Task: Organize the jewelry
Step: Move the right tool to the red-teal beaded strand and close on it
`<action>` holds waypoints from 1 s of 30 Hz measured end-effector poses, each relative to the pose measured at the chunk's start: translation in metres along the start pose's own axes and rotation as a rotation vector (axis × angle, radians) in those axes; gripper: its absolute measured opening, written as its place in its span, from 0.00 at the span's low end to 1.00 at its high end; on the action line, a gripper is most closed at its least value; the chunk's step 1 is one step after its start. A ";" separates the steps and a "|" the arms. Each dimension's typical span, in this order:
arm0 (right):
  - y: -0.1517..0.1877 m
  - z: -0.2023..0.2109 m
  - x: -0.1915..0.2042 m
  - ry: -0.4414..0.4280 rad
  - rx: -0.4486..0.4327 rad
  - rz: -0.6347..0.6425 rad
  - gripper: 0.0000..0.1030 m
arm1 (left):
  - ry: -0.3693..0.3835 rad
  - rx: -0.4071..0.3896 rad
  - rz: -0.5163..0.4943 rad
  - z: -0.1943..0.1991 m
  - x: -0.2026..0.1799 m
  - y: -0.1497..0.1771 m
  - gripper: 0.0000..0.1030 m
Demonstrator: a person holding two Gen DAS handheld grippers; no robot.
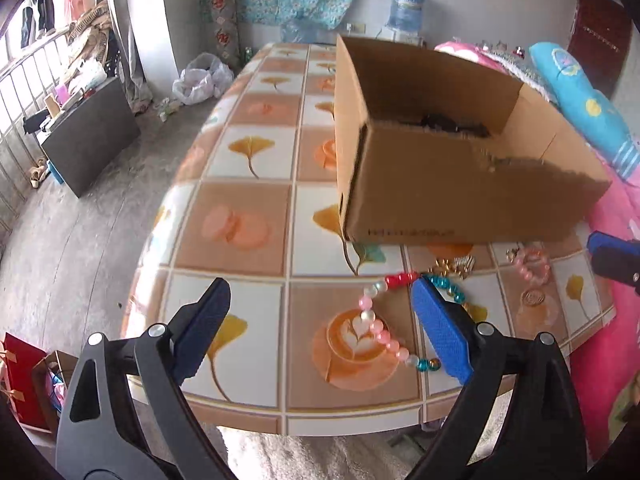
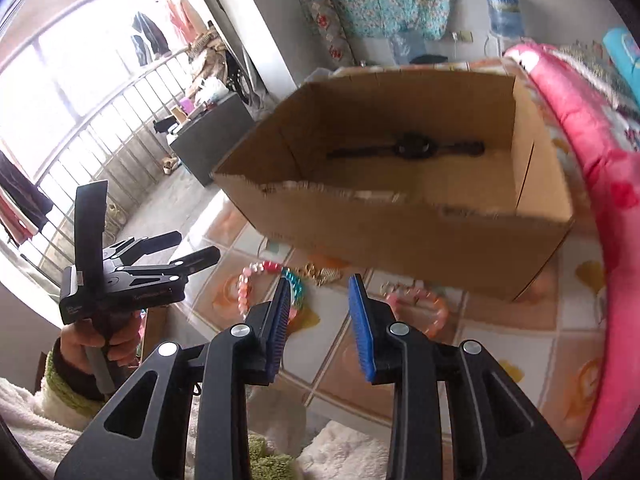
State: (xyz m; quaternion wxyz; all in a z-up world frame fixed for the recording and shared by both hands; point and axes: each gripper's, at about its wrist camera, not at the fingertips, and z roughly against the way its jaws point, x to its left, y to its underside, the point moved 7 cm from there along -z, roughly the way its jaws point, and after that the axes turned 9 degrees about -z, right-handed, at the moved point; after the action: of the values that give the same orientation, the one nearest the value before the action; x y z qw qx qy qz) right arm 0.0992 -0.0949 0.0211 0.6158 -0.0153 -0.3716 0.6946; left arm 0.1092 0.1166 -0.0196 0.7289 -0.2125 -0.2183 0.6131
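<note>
A cardboard box [image 1: 440,184] stands open on the tiled table, with a black watch [image 2: 408,148] lying on its floor. In front of it lie a bead strand [image 1: 376,322] of pink, white, red and teal beads, some gold pieces [image 1: 456,266] and a pink bracelet [image 1: 532,266]. My left gripper [image 1: 320,292] is wide open above the strand, and its pads press on nothing. My right gripper [image 2: 320,284] is partly open over the jewelry, between the bead strand [image 2: 256,280] and the pink bracelet [image 2: 420,304], with nothing in its gap.
The table [image 1: 240,152] carries a leaf and coffee-cup print, and its near edge runs just below my fingers. Pink bedding [image 2: 600,184] borders its right side. A hand [image 2: 100,340] holds the left gripper [image 2: 196,246] at the left. A dark cabinet [image 1: 88,144] stands on the floor.
</note>
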 end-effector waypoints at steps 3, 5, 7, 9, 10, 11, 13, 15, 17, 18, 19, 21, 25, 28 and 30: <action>0.015 -0.030 0.004 0.000 0.044 -0.025 0.29 | -0.008 0.057 -0.015 -0.021 -0.008 0.014 0.86; 0.021 -0.046 0.012 -0.002 0.071 -0.001 0.29 | -0.013 0.077 -0.036 -0.031 -0.012 0.018 0.86; 0.024 -0.060 0.017 0.002 0.100 0.016 0.29 | -0.047 0.103 -0.055 -0.040 -0.013 0.024 0.86; 0.026 -0.067 0.022 -0.011 0.109 0.019 0.29 | -0.050 0.089 -0.050 -0.039 -0.011 0.026 0.87; 0.025 -0.069 0.023 -0.010 0.110 0.022 0.29 | -0.047 0.085 -0.046 -0.039 -0.010 0.027 0.88; 0.024 -0.072 0.026 -0.011 0.111 0.025 0.28 | -0.050 0.083 -0.042 -0.039 -0.008 0.027 0.91; 0.024 -0.078 0.029 -0.011 0.116 0.029 0.28 | -0.054 0.072 -0.034 -0.038 -0.008 0.029 0.93; 0.021 -0.084 0.032 0.002 0.121 0.040 0.26 | -0.060 0.066 -0.032 -0.037 -0.008 0.031 0.93; 0.020 -0.090 0.034 0.026 0.121 0.057 0.24 | -0.064 0.072 -0.036 -0.035 -0.009 0.032 0.93; 0.021 -0.093 0.035 0.036 0.123 0.062 0.23 | -0.062 0.076 -0.039 -0.035 -0.010 0.032 0.93; 0.021 -0.095 0.033 0.048 0.124 0.066 0.21 | -0.059 0.078 -0.040 -0.035 -0.011 0.032 0.93; 0.022 -0.098 0.033 0.063 0.128 0.073 0.20 | -0.050 0.080 -0.039 -0.035 -0.010 0.032 0.93; 0.025 -0.105 0.036 0.091 0.141 0.089 0.16 | -0.040 0.057 -0.037 -0.036 -0.010 0.033 0.93; 0.025 -0.110 0.043 0.111 0.135 0.118 0.10 | -0.039 0.045 -0.052 -0.035 -0.011 0.033 0.93; 0.027 -0.113 0.048 0.104 0.139 0.119 0.09 | -0.028 0.040 -0.072 -0.034 -0.012 0.033 0.93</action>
State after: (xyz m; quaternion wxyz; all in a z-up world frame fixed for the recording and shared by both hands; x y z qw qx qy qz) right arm 0.1192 0.0033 -0.0538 0.5914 -0.0308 -0.2885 0.7524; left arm 0.1004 0.1083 -0.0672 0.7514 -0.1813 -0.2237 0.5938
